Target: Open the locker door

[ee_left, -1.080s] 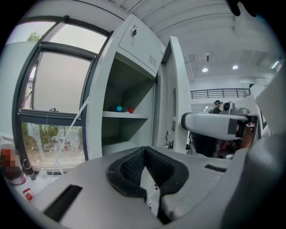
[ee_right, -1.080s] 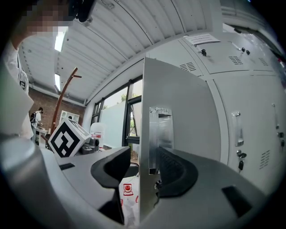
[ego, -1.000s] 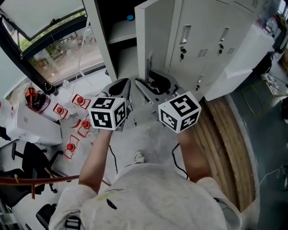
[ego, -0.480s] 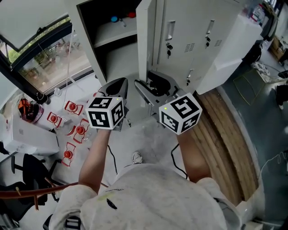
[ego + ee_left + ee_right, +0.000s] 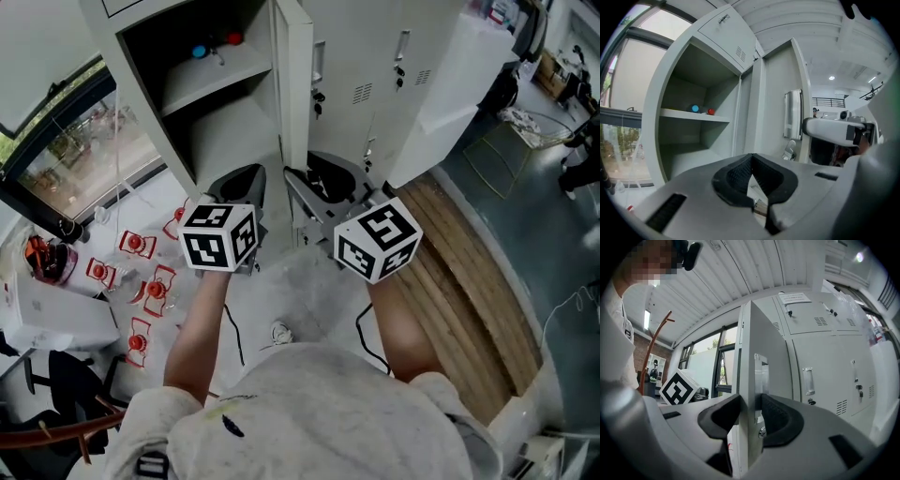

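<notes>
Clamping the near edge of the locker door [image 5: 765,348], the right gripper [image 5: 749,414] is pinching the sheet metal between its two dark pads, just beside the recessed handle [image 5: 761,373] and above a small round lock [image 5: 761,431]. The left gripper [image 5: 751,169] is hanging beside it with its jaws closed together on nothing, aimed at the open compartment [image 5: 693,140].

From above, the door [image 5: 292,84] is standing out from the cabinet toward the person, roughly square to the locker fronts, so the task is looking largely done. To finish well, the right gripper [image 5: 307,180] should be sweeping in an arc around the hinge rather than pulling straight back, with the wrist turning so the pads are staying flat on the metal and not slipping off the thin edge. The left gripper [image 5: 239,180] is best held on the left, clear of the swing.

On the far shelf [image 5: 693,115] a blue thing [image 5: 695,108] and a red thing [image 5: 710,111] are showing, too small to identify. The hinge is not showing in any view. The marker cubes are covering the contact between pads and door in the head view. Shut lockers [image 5: 403,56] are lining the right; how much room the door has before meeting them is hard to judge.
</notes>
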Demonstrator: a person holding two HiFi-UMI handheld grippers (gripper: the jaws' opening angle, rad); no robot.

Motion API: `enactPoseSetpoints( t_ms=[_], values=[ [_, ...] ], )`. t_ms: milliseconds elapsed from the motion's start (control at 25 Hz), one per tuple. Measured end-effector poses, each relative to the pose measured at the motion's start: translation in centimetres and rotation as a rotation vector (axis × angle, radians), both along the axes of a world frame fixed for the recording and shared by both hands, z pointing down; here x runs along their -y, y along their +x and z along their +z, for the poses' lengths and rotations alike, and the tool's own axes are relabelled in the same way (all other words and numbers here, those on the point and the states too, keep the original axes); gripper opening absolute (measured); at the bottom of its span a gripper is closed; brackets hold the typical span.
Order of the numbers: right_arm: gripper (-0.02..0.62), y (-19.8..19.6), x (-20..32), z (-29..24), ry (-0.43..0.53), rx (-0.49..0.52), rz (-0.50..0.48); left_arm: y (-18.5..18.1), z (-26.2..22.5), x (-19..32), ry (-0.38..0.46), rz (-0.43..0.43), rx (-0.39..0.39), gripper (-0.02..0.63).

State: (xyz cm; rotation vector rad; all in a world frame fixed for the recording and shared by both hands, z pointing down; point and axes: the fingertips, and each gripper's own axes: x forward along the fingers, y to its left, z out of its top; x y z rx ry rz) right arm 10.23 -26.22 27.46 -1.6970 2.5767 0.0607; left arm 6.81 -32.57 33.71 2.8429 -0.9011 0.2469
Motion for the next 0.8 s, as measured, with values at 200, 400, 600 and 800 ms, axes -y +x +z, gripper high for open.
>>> enactPoseSetpoints(
  t_ms=[200, 400, 600, 800],
  values=[
    [0.138, 2.0, -0.6, 0.0, -0.002, 0.018, 0.032, 2.2, 0.1, -0.4, -0.003, 0.049, -0.001, 0.006],
    [0.133, 3.5, -1.1, 0.1, 0.006, 0.019, 0.078, 3.9, 0.1, -0.6, -0.003, 0.095, -0.004, 0.006],
    [0.115, 6.1, -1.5, 0.2, 0.01, 0.034, 0.145, 5.9, 0.1, -0.7, -0.004, 0.144, -0.008, 0.006],
    [0.093, 9.1, -1.8, 0.0, 0.01, 0.038, 0.225, 8.1, 0.1, -1.3, -0.005, 0.204, -0.008, 0.006]
  ],
)
